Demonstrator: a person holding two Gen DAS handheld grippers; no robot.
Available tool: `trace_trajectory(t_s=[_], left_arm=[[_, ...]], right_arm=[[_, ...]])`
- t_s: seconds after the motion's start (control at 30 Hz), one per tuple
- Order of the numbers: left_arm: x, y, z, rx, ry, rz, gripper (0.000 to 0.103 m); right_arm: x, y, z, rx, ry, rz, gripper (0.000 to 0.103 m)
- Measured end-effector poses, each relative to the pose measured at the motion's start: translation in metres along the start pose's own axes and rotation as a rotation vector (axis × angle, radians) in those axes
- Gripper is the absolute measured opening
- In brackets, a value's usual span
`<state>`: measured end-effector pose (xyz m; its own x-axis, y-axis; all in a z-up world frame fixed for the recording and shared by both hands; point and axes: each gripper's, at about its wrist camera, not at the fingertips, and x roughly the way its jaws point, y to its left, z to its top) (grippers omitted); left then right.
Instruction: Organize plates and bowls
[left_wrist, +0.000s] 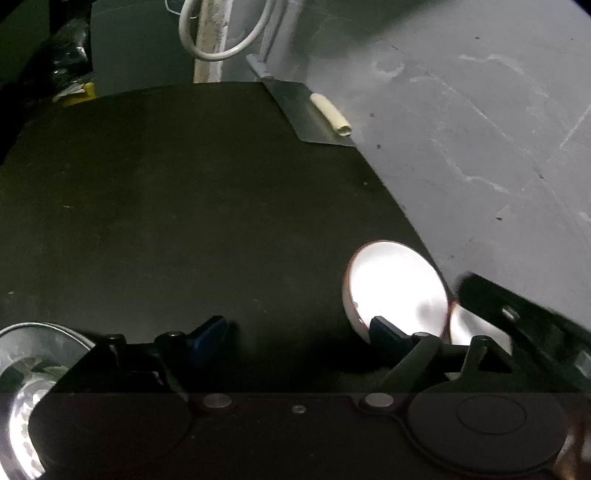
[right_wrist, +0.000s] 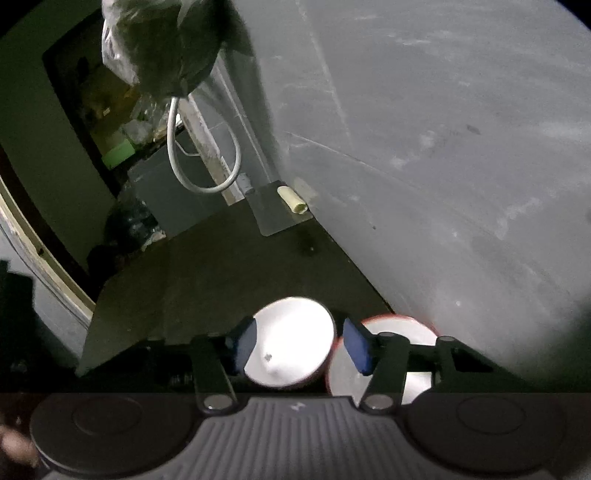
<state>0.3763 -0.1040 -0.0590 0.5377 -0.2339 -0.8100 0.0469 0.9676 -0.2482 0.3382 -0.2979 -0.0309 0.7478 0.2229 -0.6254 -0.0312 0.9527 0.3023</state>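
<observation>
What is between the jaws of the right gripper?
In the right wrist view, the white bowl lies between the right gripper jaws, not yet pressed.

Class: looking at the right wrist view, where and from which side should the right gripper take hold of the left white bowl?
Grip the left white bowl at its near rim, coming from above: it sits open side up, its rim touching the second bowl, leaving no side gap.

Two bowls sit side by side on the table, near the wall.
</observation>
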Motion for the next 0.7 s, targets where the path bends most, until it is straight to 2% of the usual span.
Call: trace_trajectory(t_s=[0.17, 0.27, 0.37, 0.53, 0.7], left_arm=[[0.001, -0.008, -0.004, 0.028, -0.024, -0.028, 0.083], [0.004, -0.014, -0.004, 0.040, -0.024, -0.024, 0.079], [0.008, -0.017, -0.003, 0.031, -0.017, -0.025, 0.068], [0.016, -0.017, 0.002, -0.016, -0.002, -0.070, 0.038], [0.020, -0.018, 0.002, -0.039, 0.008, -0.098, 0.025]], right_arm=[[0.022, 0.013, 0.011, -0.054, 0.063, -0.079, 0.056], [0.033, 0.019, 0.015, -0.092, 0.103, -0.114, 0.056], [0.040, 0.020, 0.017, -0.109, 0.132, -0.120, 0.056], [0.049, 0.017, 0.019, -0.141, 0.181, -0.105, 0.051], [0.055, 0.014, 0.019, -0.155, 0.221, -0.075, 0.047]])
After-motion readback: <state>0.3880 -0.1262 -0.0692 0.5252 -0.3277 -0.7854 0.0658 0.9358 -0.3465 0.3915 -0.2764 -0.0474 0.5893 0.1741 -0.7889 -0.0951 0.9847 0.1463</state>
